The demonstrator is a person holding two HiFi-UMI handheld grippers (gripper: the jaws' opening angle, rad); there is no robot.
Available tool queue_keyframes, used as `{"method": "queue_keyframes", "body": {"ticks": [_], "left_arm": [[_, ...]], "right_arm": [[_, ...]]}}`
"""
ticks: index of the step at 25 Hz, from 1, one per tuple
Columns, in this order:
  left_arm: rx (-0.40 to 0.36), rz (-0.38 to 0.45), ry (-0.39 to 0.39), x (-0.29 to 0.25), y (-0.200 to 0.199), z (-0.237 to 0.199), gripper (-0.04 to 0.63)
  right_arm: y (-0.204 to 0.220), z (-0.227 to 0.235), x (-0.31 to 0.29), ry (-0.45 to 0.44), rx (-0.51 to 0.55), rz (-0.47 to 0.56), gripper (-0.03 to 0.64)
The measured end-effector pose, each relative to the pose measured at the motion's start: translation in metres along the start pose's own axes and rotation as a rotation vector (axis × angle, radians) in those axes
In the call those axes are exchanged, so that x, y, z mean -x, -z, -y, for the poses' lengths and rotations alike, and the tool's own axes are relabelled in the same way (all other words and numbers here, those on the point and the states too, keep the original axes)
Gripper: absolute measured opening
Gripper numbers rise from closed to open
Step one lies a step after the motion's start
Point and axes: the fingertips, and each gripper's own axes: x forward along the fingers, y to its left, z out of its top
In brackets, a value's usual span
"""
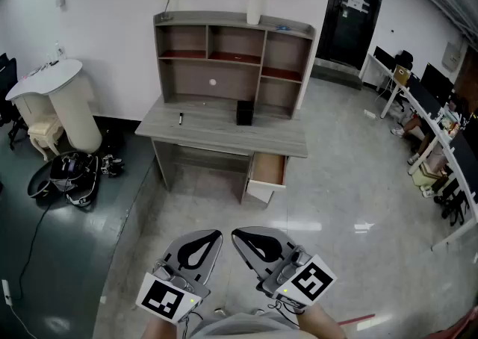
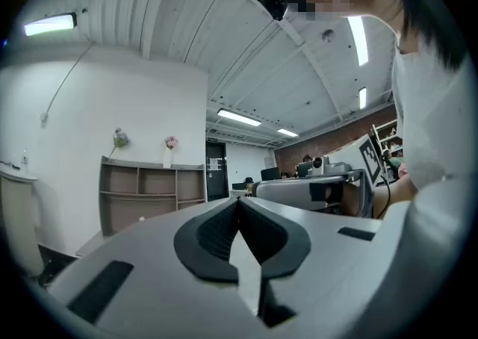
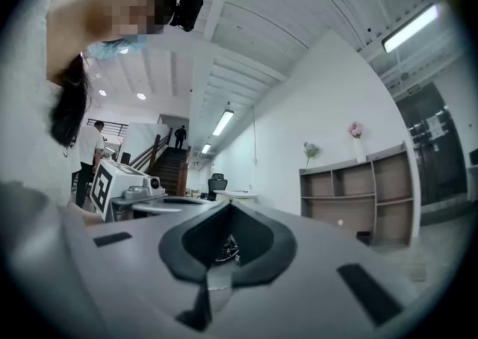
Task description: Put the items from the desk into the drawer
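Note:
A grey desk [image 1: 224, 132] with a shelf hutch stands against the far wall, well ahead of me. On its top lie a small dark pen [image 1: 180, 118] at the left and a black box [image 1: 244, 113] near the middle. A drawer [image 1: 267, 170] under the desk's right side is pulled open. My left gripper [image 1: 217, 234] and right gripper [image 1: 236, 234] are held close to my body at the bottom of the head view, far from the desk. Both are shut with nothing between the jaws. The hutch [image 2: 153, 192] shows in the left gripper view and the hutch [image 3: 358, 196] shows in the right gripper view.
A white round table [image 1: 56, 102] and a small white chair [image 1: 45, 134] stand at the left, with black cables and gear [image 1: 71, 173] on the dark floor. A white vase [image 1: 255, 7] tops the hutch. Office desks [image 1: 429, 125] line the right side.

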Motion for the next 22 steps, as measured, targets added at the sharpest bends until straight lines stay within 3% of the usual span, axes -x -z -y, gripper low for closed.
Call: {"method": "queue_keyframes", "body": {"ticks": [13,22], "left_arm": [[0.0,-0.004,0.001,-0.016,0.005,-0.017,0.009],[-0.008,-0.013,0.072,-0.025,0.015,-0.037,0.009]], "right_arm": [[0.002,0.015,-0.011,0.007,-0.001,0.007,0.008],[0.009,0.024,-0.031,0.053,-0.026,0.012,0.009]]}}
